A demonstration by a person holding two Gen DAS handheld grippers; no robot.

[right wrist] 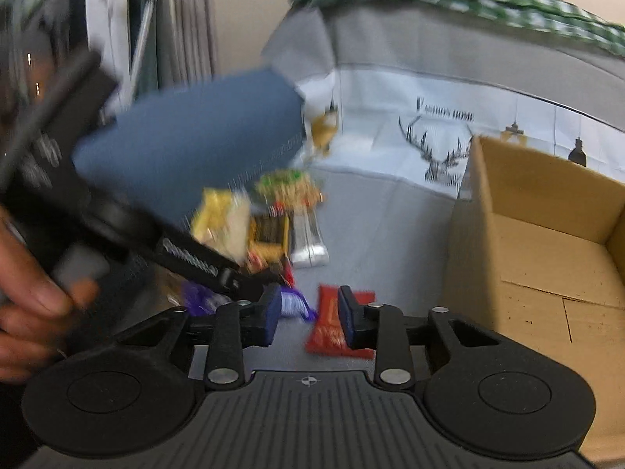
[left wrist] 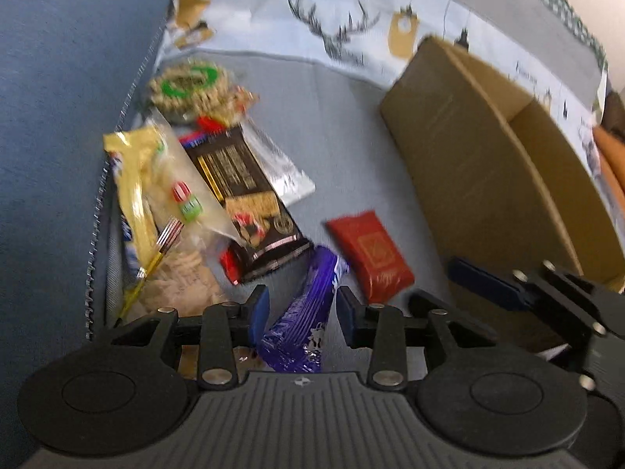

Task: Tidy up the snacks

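Observation:
Snacks lie in a pile on a grey sofa seat. My left gripper (left wrist: 302,306) is open, its jaws on either side of a purple snack bar (left wrist: 302,320) that lies between them. A red packet (left wrist: 371,256) lies just right of it. A dark chocolate box (left wrist: 242,191), a clear bag of crackers (left wrist: 172,211) and a green-labelled round pack (left wrist: 189,86) lie behind. My right gripper (right wrist: 308,318) is open above the red packet (right wrist: 328,328); the purple bar (right wrist: 291,305) is at its left finger. The left gripper's body (right wrist: 117,211) crosses the right wrist view.
An open cardboard box (left wrist: 468,164) stands on the seat at the right, also in the right wrist view (right wrist: 547,242), and looks empty. A blue cushion (left wrist: 66,117) bounds the pile at left. A white deer-print cloth (left wrist: 332,19) covers the sofa back.

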